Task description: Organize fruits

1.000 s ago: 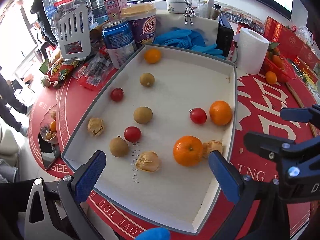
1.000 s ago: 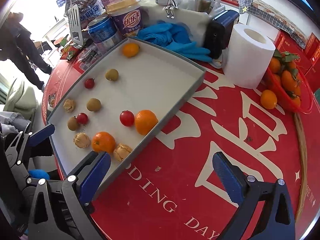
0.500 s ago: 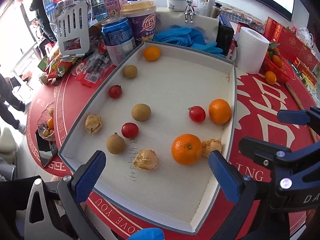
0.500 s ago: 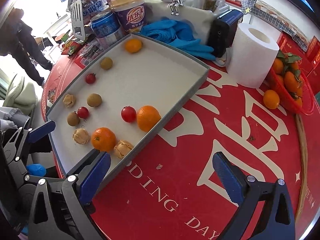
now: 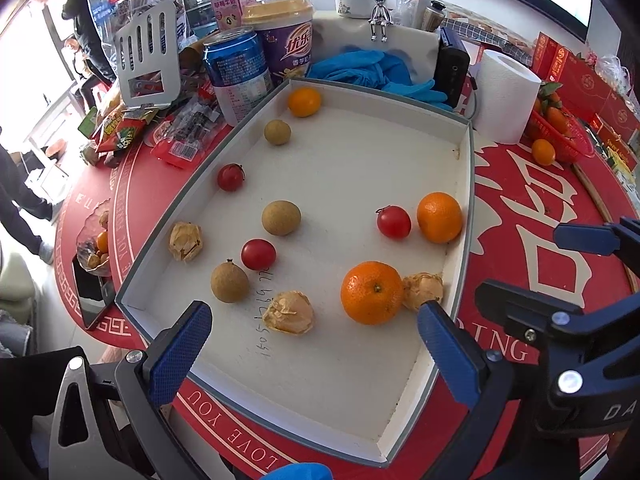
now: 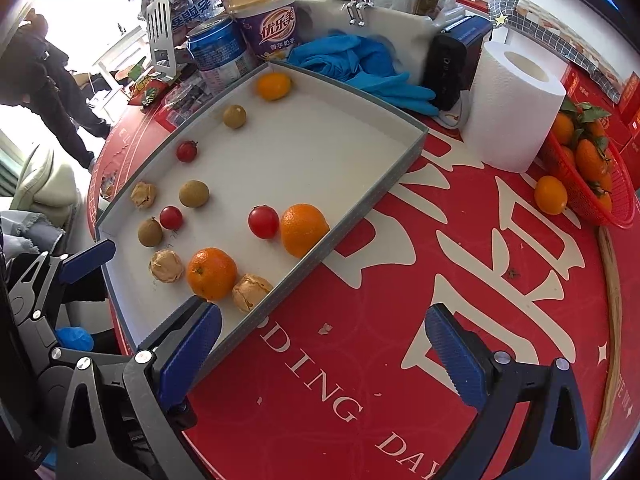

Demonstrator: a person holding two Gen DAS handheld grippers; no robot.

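A: Both grippers are hanging over the near end of the white tray (image 5: 466, 184), and neither has hold of anything. The left gripper (image 5: 312, 344) has its blue pads spread wide, wider than any fruit there, nothing between them but tray floor.

B: And the right gripper (image 6: 332, 344)?

A: Same, jaws wide apart and empty. It sits off the tray's right wall, mostly above the red tablecloth (image 6: 400, 360), with its left pad just over the tray's near corner.

B: What fruit is in the tray?

A: 3 oranges: the near orange (image 5: 371, 292) touches a papery husked fruit (image 5: 423, 290) against the right wall; another orange (image 5: 439, 217) sits by that wall with a cherry tomato (image 5: 393, 221) just beside it; a small yellow-orange one (image 5: 304, 101) lies in the far corner.

B: The rest?

A: 2 more tomatoes, one mid-left (image 5: 258, 254) and one by the left wall (image 5: 230, 177). 3 brown longans (image 5: 281, 217), spread along the left half. 2 more husked fruits, one near the left gripper (image 5: 288, 312), one at the left wall (image 5: 185, 241).

B: Anything outside?

A: A red basket (image 6: 616, 216) of oranges at the far right, with 1 loose orange (image 6: 550, 195) just beside it, near a paper roll (image 6: 512, 108).
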